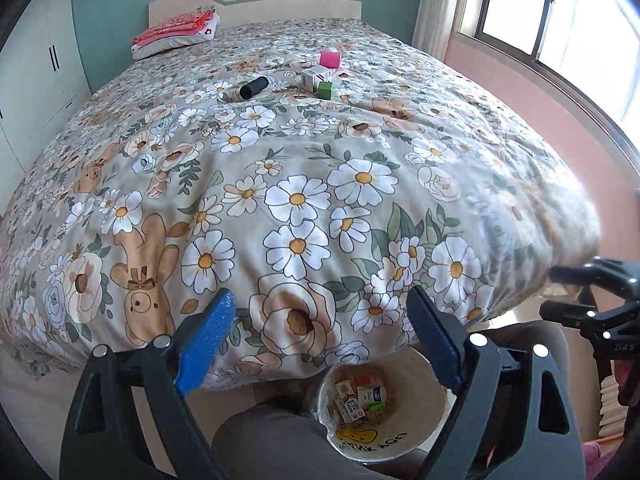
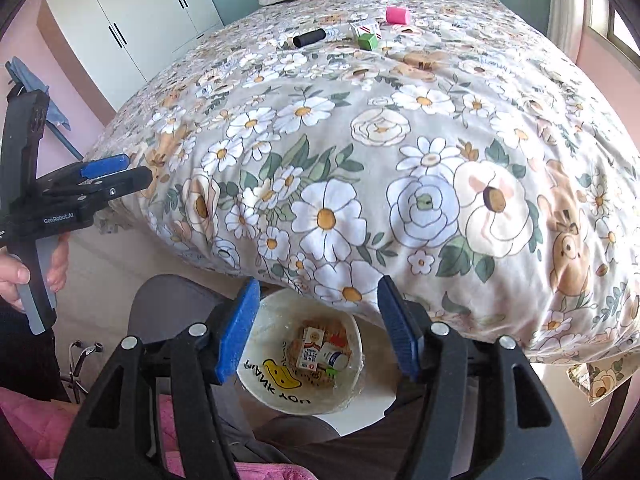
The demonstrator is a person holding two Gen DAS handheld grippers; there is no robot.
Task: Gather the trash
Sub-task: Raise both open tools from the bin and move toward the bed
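A white trash bin (image 1: 420,424) stands on the floor at the foot of the bed, with cartons inside; it also shows in the right wrist view (image 2: 260,384). On the far part of the bed lie a black cylinder (image 1: 253,87), a white and red box (image 1: 316,76), a green cube (image 1: 325,90) and a pink object (image 1: 330,59). The same four things show in the right wrist view: cylinder (image 2: 309,37), box (image 2: 365,28), cube (image 2: 368,41), pink object (image 2: 397,15). My left gripper (image 1: 324,320) is open and empty above the bin. My right gripper (image 2: 318,312) is open and empty over the bin.
The bed carries a floral quilt (image 1: 304,184) and a folded pink and white pile (image 1: 176,34) by the headboard. A white wardrobe (image 2: 136,20) stands left, a window (image 1: 560,20) right. The person's grey-trousered legs (image 1: 272,440) are beside the bin.
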